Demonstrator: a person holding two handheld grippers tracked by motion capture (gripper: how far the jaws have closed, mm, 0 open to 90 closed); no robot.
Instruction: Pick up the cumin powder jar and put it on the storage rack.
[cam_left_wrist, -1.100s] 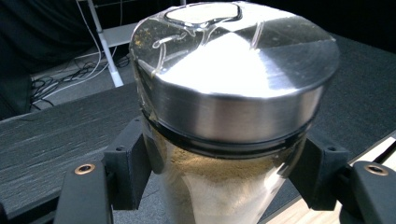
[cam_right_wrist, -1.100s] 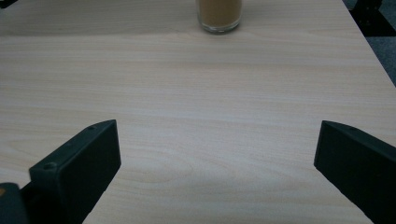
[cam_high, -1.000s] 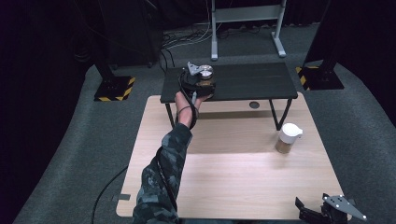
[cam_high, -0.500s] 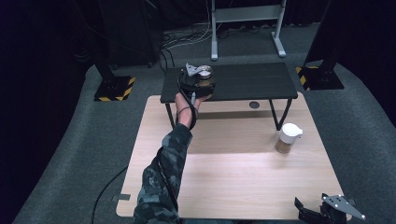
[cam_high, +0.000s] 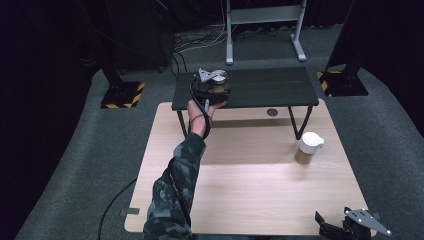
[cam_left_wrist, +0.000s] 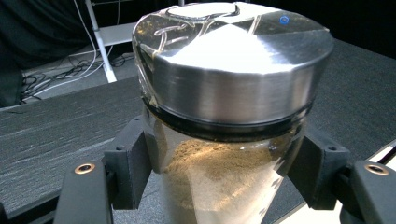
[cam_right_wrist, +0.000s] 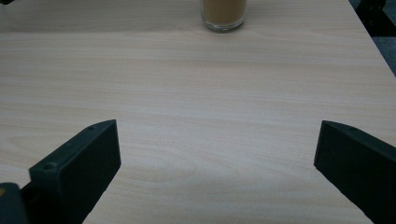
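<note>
Jar (cam_left_wrist: 224, 140) sits clamped in your left gripper (cam_left_wrist: 219, 177) over the black shelf (cam_high: 270, 87), gripped low under a heavy steel lid (cam_left_wrist: 233, 74). Tilt it and glass could slip. Right gripper (cam_right_wrist: 215, 172) wide, idle on table (cam_right_wrist: 196, 93).

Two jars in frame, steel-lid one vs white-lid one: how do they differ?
The steel-lid jar has a shiny metal cap; the white-lid jar has a white one. The steel-lid jar sits between the left gripper jaws over the black shelf; the white-lid jar stands free on the wooden table, far from the open right gripper. Both are clear and hold brownish powder.
</note>
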